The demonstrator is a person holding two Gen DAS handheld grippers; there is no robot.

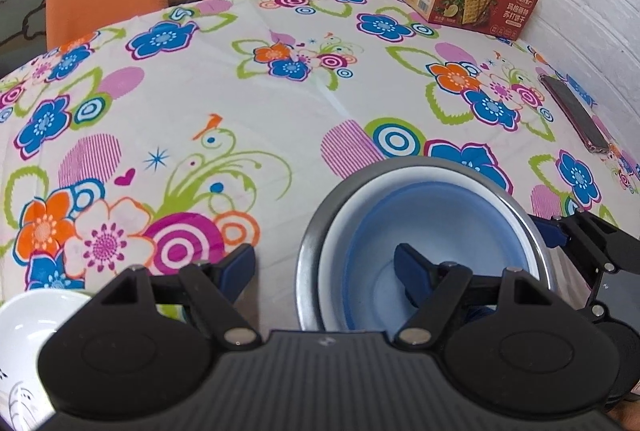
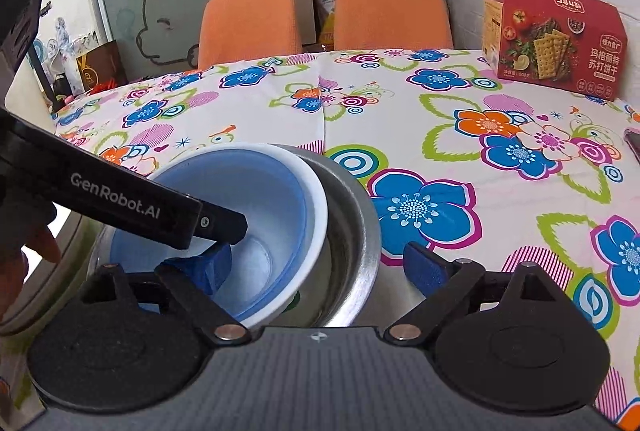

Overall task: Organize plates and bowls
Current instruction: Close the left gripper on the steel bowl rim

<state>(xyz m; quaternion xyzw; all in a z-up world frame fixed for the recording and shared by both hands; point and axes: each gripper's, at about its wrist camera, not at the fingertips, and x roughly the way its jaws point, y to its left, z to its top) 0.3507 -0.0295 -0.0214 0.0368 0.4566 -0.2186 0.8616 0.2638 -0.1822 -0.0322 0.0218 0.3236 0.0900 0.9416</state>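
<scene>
Two grippers work one stack: left gripper (image 1: 326, 265) and right gripper (image 2: 316, 265) both have fingers spread astride rims. Seat the blue-lined white bowl (image 2: 280, 199), tilted inside the steel bowl (image 2: 352, 215) on the surface, before withdrawing.

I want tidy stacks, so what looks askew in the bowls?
The blue bowl sits tilted inside the steel bowl, pushed to one side, its white rim riding above the steel rim rather than nested level. Both grippers, left and right, straddle the bowl walls with open jaws.
</scene>
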